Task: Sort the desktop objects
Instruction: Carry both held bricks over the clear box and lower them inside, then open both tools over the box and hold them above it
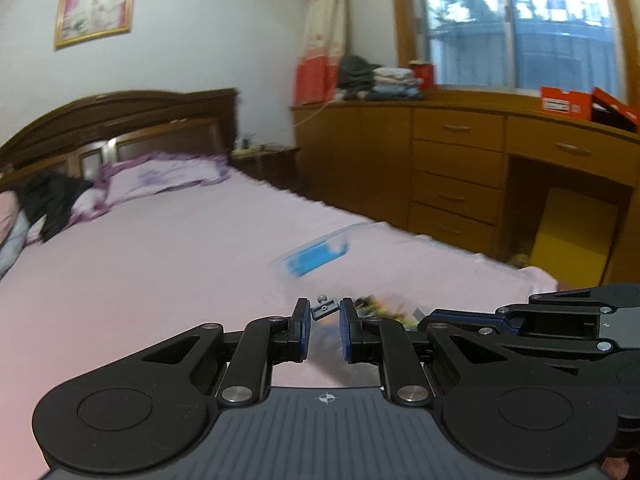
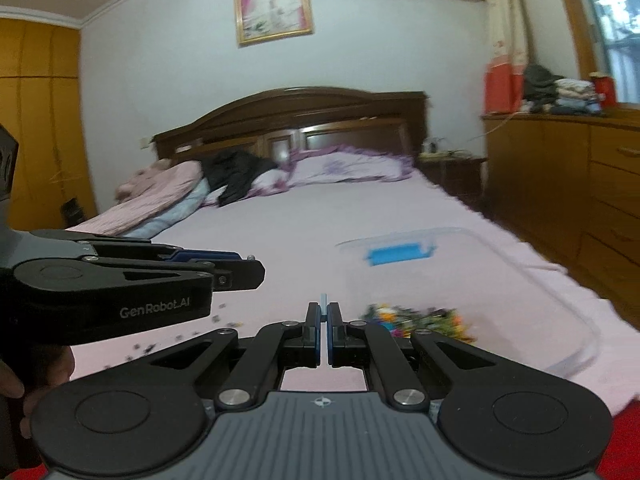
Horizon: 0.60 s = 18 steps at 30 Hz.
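Left wrist view only: left claw (image 1: 324, 314) clamped on a small grey plastic piece (image 1: 322, 309) with a ball stud. Right wrist view only: right claw (image 2: 323, 312) pinched shut on a thin pale-blue plastic strip (image 2: 323, 299); dark small bits (image 2: 148, 346) strewn near left on the bed. Both claws point slightly down, side by side. Clear plastic storage bin (image 2: 576, 304) with blue latch lies on pink bedsheet (image 2: 280, 232), right; blurred multicoloured small pieces (image 2: 416, 318) inside. Wooden headboard (image 2: 288, 120) far.
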Tool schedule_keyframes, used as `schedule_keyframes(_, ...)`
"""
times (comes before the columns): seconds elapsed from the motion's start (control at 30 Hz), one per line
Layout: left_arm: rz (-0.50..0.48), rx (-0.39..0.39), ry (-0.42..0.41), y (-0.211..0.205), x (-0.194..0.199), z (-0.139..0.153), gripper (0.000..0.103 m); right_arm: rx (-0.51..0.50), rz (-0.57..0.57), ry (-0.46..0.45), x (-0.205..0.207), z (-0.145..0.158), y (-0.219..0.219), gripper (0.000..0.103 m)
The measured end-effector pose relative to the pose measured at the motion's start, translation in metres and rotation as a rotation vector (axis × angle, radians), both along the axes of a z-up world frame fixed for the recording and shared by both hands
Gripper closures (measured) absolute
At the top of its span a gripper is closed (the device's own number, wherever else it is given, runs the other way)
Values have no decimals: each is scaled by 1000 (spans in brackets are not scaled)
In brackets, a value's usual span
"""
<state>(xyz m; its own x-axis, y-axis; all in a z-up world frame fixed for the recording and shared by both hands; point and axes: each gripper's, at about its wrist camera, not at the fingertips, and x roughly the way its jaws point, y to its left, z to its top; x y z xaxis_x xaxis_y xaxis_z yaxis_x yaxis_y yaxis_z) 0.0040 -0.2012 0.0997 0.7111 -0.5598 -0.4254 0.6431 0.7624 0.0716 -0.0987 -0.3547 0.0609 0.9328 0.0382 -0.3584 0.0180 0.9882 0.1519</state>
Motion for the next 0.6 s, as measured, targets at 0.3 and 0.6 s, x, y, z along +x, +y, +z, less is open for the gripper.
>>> schedule_keyframes(0.3,-119,36,52,-70,11,-10,86,21,-156,38,-18,-10,-65,100)
schedule_keyframes(0.6,-80,96,172,-82,25,-16,64,12,-171,195,25,-13,-84,88)
